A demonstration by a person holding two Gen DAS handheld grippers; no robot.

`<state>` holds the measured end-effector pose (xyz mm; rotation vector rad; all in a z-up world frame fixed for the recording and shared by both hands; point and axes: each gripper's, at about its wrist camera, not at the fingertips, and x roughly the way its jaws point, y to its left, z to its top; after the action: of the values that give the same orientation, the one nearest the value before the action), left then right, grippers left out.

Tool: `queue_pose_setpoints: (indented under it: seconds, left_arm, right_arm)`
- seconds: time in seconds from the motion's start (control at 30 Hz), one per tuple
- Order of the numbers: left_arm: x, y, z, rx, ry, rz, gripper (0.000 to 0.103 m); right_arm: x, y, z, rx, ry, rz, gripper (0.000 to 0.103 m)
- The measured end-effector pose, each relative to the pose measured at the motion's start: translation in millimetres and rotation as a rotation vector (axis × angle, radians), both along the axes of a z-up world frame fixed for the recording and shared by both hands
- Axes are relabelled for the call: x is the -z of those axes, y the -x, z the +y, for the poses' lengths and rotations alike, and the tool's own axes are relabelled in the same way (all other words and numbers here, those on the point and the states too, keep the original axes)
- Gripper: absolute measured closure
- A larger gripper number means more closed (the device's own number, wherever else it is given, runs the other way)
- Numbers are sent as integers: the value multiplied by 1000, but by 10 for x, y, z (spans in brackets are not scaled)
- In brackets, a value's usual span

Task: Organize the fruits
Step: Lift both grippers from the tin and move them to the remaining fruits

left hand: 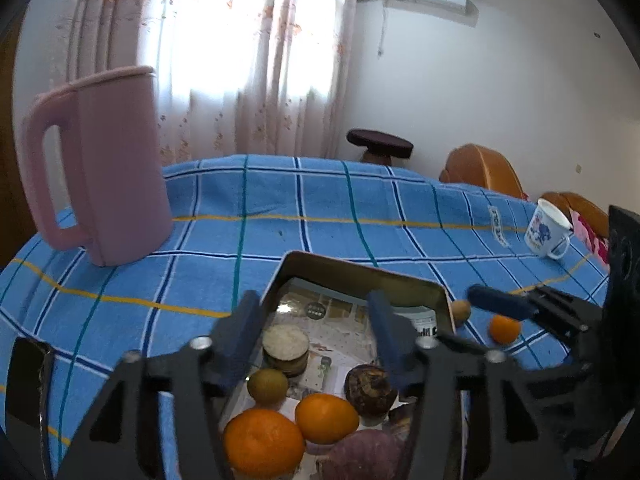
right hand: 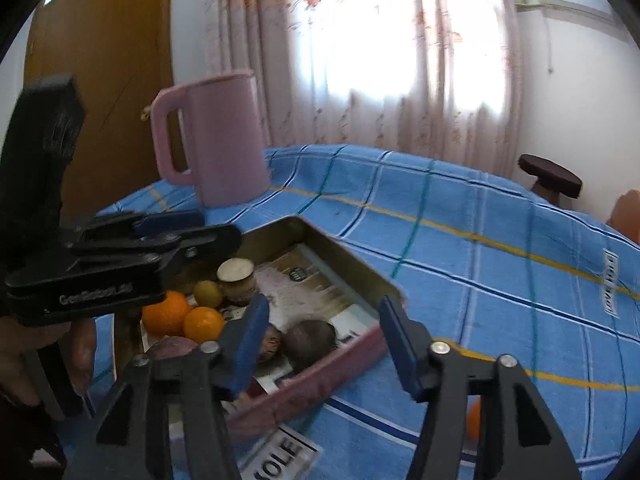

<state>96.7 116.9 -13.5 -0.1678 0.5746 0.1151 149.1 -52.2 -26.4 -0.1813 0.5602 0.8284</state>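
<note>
A metal tin box (left hand: 360,270) sits on the blue checked tablecloth and holds two oranges (left hand: 264,442), a small green-brown fruit (left hand: 267,386), a dark round fruit (left hand: 370,388), a purplish fruit (left hand: 364,456) and a small jar (left hand: 285,349). My left gripper (left hand: 314,320) is open and empty, hovering over the box. My right gripper (right hand: 324,332) is open and empty above the box's near right wall (right hand: 320,372). An orange (left hand: 505,329) and a small tan fruit (left hand: 461,310) lie on the cloth right of the box, under the right gripper's fingers (left hand: 500,302).
A tall pink pitcher (left hand: 100,164) stands at the back left of the table. A white mug (left hand: 547,230) stands at the far right edge. A dark stool (left hand: 379,145) and orange chairs (left hand: 480,170) are beyond the table. A printed paper (right hand: 280,454) lies by the box.
</note>
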Motion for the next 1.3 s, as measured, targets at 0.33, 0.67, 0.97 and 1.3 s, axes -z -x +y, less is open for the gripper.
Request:
queue_pose_setpoints:
  seconds: [0.33, 0.67, 0.97, 1.3]
  left_arm:
    - [-141, 250, -426, 27, -37, -93, 13]
    - [-158, 232, -780, 52, -96, -104, 7]
    - [-178, 194, -552, -11, -81, -98, 2]
    - [-210, 83, -923, 76, -90, -89, 2]
  right_arm:
    - [81, -224, -974, 240, 80, 14, 43]
    - [117, -279, -605, 132, 163, 2, 43]
    - [384, -590, -22, 63, 288, 92, 67]
    - [118, -277, -721, 183, 122, 31, 72]
